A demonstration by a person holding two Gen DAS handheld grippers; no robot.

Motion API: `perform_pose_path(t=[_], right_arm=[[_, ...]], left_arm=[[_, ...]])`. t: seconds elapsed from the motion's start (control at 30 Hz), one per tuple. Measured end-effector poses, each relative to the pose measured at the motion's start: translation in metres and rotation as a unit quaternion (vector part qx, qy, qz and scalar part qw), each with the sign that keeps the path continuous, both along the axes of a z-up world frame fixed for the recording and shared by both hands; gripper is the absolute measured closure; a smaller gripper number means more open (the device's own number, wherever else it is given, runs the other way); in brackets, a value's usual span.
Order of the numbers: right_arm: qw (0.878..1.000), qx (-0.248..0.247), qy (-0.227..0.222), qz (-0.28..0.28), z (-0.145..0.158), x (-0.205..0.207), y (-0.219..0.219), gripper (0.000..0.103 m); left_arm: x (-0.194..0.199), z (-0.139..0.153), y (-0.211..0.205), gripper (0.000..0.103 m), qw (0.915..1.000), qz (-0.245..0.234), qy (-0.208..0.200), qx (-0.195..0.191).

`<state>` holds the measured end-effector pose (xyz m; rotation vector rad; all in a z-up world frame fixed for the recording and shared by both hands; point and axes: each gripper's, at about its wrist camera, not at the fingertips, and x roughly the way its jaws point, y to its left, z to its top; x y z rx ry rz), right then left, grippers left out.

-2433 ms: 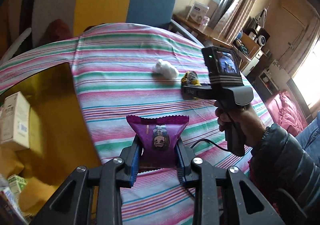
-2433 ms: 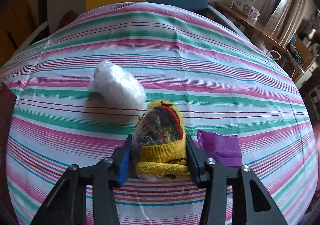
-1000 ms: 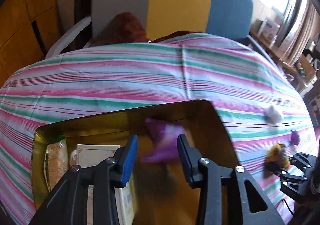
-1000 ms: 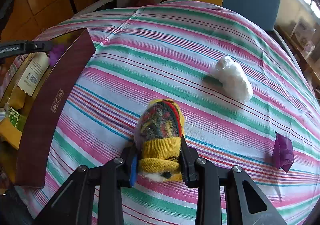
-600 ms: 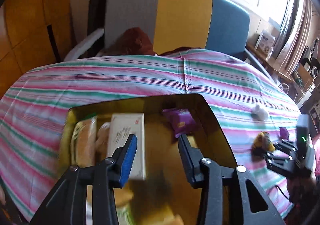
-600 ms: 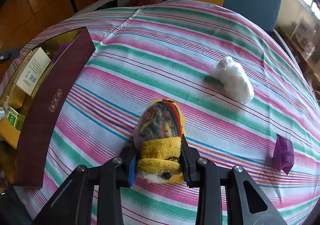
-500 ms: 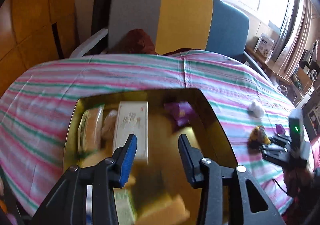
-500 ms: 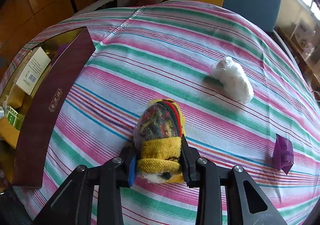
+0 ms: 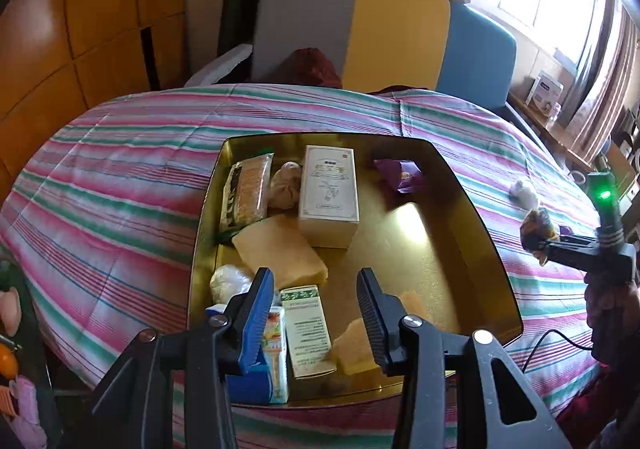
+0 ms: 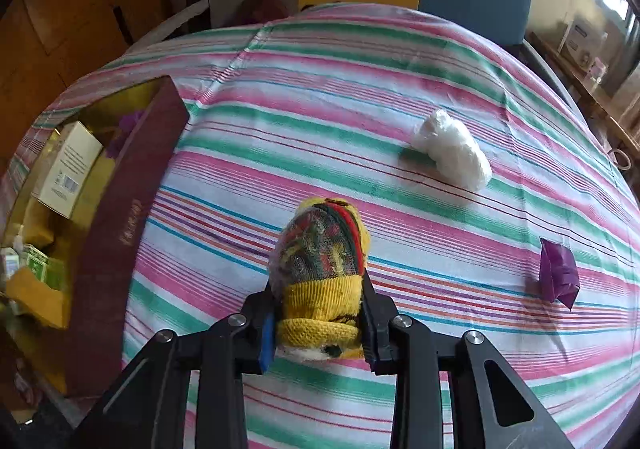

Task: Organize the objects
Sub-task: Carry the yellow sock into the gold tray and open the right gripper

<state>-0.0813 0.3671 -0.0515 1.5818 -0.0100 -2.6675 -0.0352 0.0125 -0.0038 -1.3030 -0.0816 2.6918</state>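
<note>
My left gripper point(image 9: 316, 289) is open and empty, held above the near end of a gold tin box point(image 9: 452, 249). A purple snack packet point(image 9: 402, 175) lies in the box's far right corner. My right gripper point(image 10: 318, 309) is shut on a yellow knitted sock bundle point(image 10: 320, 253), held over the striped tablecloth point(image 10: 320, 97); it also shows at the right of the left wrist view point(image 9: 538, 227). A white plastic-wrapped lump point(image 10: 454, 151) and a second purple packet point(image 10: 558, 273) lie on the cloth to its right.
The box holds a white carton point(image 9: 328, 195), a biscuit pack point(image 9: 246, 191), yellow sponges point(image 9: 280, 253) and small cartons point(image 9: 306, 329). Its maroon side point(image 10: 120, 225) stands left of the right gripper. A grey, yellow and blue chair back point(image 9: 360, 29) is behind the table.
My left gripper let go of the purple packet into the box, then pulled back and up, bringing the whole box into view. The right gripper kept hold of the sock bundle and barely moved.
</note>
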Motion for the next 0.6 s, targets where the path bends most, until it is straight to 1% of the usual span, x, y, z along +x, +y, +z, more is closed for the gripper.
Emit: perform_pose_path(t=[0.1,0.17,0.23,0.3,0.33,0.4,0.47,0.5,0.57,0.6], right_arm=[[0.999,-0.027,0.028,0.020,0.028,0.006,-0.028,0.070],[0.997,-0.048,0.041,0.045,0.045,0.007,-0.052,0.070],[0.994,-0.070,0.043,0.067,0.056,0.003,-0.080,0.070],[0.992,-0.079,0.039,0.085,0.061,-0.004,-0.108,0.069],[0.991,-0.083,0.037,0.094,0.062,-0.008,-0.121,0.069],[0.992,-0.081,0.021,0.094,0.058,-0.020,-0.146,0.069],[0.993,-0.079,0.004,0.085,0.048,-0.037,-0.165,0.069],[0.993,-0.088,-0.009,0.084,0.041,-0.047,-0.170,0.067],[0.989,-0.123,-0.041,0.074,0.026,-0.066,-0.182,0.057],[0.987,-0.139,-0.045,0.068,0.021,-0.072,-0.185,0.056]], left_arm=[[0.001,-0.003,-0.008,0.060,0.9999,0.003,-0.004,0.015],[0.003,-0.005,-0.014,0.060,0.9996,0.004,-0.006,0.026],[0.005,-0.005,-0.017,0.060,0.9995,0.002,-0.003,0.032],[0.008,-0.006,-0.022,0.060,0.9994,0.006,0.000,0.033],[0.009,-0.007,-0.026,0.060,0.9993,0.009,-0.001,0.038],[0.010,-0.009,-0.032,0.060,0.9989,0.013,-0.003,0.046],[0.011,-0.012,-0.038,0.060,0.9986,0.018,-0.005,0.050],[0.011,-0.014,-0.042,0.060,0.9984,0.021,-0.008,0.052],[0.013,-0.017,-0.048,0.060,0.9981,0.026,-0.012,0.056],[0.013,-0.018,-0.050,0.060,0.9980,0.027,-0.012,0.056]])
